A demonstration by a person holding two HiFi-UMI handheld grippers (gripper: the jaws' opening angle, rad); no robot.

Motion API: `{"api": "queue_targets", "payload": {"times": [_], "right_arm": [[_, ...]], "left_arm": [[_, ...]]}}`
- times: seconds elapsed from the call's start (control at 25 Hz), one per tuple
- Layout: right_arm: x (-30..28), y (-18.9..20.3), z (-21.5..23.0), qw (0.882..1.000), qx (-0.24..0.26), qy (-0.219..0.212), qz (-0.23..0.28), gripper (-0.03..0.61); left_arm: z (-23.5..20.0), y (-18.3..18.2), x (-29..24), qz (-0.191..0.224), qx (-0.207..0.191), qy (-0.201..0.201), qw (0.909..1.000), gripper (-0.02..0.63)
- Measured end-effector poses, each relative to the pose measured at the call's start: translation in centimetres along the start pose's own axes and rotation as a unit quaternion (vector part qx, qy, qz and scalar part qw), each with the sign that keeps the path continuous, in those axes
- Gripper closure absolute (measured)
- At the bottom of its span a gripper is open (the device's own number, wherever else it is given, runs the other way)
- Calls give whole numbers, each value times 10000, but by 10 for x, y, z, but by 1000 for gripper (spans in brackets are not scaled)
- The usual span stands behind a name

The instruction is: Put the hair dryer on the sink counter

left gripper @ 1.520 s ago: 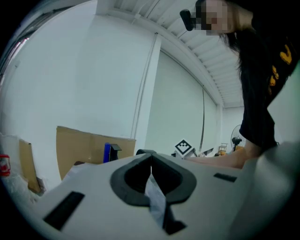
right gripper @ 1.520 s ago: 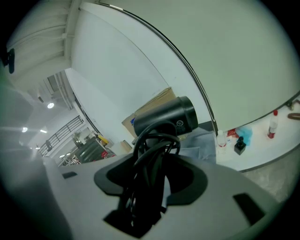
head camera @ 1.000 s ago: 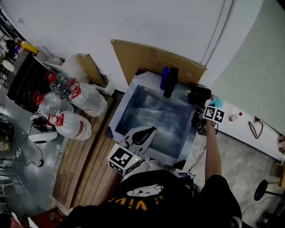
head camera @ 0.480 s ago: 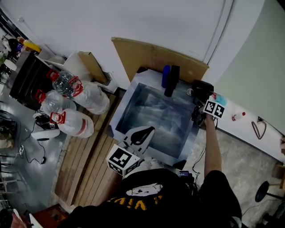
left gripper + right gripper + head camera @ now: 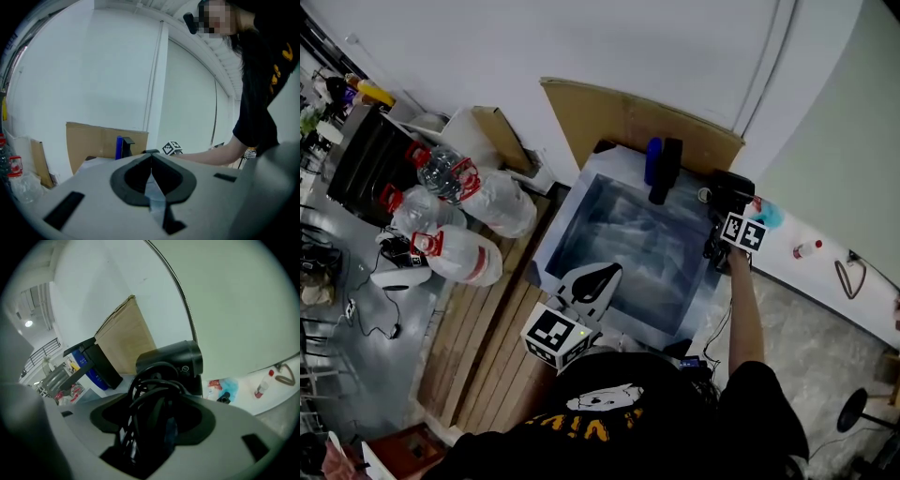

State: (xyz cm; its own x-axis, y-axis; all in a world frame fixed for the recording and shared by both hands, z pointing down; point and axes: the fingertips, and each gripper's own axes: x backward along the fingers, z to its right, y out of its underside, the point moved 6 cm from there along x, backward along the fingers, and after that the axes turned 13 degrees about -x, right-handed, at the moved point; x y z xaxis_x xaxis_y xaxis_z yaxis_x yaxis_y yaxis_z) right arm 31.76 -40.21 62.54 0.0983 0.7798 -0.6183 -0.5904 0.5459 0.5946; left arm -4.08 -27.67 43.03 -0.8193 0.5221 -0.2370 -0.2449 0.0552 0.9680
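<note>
black dryer [image 5: 178, 359] (corded) within just-opened claw [image 5: 152, 417]

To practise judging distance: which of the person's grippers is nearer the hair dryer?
Right. The right gripper is at the hair dryer, its jaws just opening with the dryer's cord between them. The left gripper hovers across the sink, at its near edge.

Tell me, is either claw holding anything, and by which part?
Left gripper: shut, empty. Right gripper: its jaws have just been opening around the cord-wrapped handle of the hair dryer; it looks released, not gripped.
</note>
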Motion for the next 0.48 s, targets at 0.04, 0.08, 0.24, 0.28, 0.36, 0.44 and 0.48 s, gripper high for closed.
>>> {"api": "queue_targets", "payload": {"times": [0.04,0.08,0.24,0.28,0.36,0.44,0.48], "right_arm": [[1,1,-1,10000,32,71,33,298],[2,1,-2,9998,67,146,65,298],[7,2,-1,9988,182,418,199,275],[9,1,-1,9985,210,459,224,275],[15,2,-2,9982,247,484,261,275],[23,3,-3,9983,229,437,304,275],[27,4,-3,9985,205,389,329,275]], "left_arm": [[-1,0,0,-7,7,-17,10000,604],[-2,0,-1,-12,7,-21,10000,604],[-3,-2,-7,-5,-50,10,10000,604],[-3,-3,-9,16,-69,25,10000,604],[-2,-5,-11,52,-72,51,9999,604],[-1,-5,-12,62,-51,62,9999,604],[-1,-5,-13,72,-56,74,9999,604]]}}
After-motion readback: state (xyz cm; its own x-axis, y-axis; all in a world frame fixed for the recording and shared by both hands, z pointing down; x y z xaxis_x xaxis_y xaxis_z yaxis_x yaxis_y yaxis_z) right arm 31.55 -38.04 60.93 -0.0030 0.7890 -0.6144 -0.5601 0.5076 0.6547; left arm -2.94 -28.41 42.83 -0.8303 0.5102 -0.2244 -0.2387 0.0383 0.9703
